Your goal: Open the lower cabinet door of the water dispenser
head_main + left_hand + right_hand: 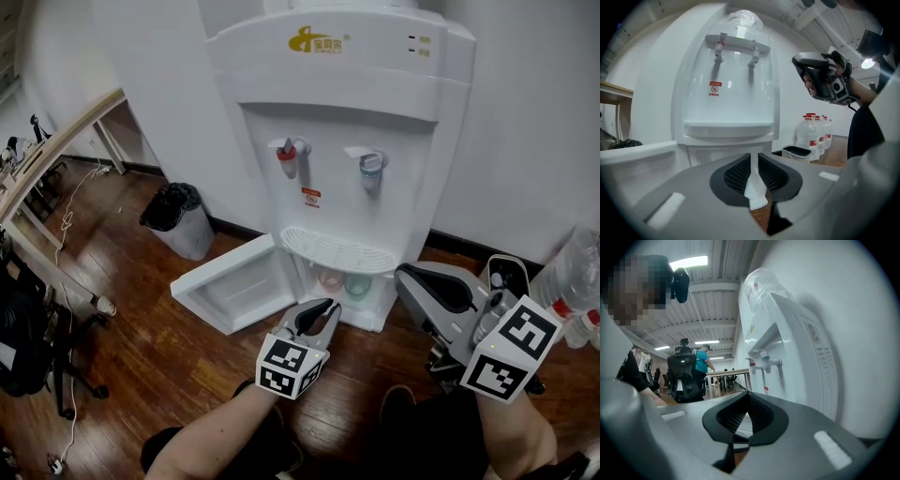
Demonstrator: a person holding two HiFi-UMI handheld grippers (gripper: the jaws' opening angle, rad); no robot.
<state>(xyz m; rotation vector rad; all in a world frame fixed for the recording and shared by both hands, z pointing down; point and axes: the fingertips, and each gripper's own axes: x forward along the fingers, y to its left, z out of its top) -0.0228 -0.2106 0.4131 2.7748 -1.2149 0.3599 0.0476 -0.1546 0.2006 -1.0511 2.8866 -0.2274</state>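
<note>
Left gripper [323, 307], jaws a slit apart and holding nothing, sits low at six o'clock; right gripper [405, 275], tips together and empty, at four o'clock. White water dispenser [347, 141] stands at twelve o'clock, its lower cabinet door [230, 291] swung wide open toward nine o'clock.

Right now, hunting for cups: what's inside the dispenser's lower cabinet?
A pinkish round item and a teal one; the drip tray hides the rest.

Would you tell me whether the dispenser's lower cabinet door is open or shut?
Open: the lower cabinet door is swung wide to the left, exposing the cabinet interior.
</note>
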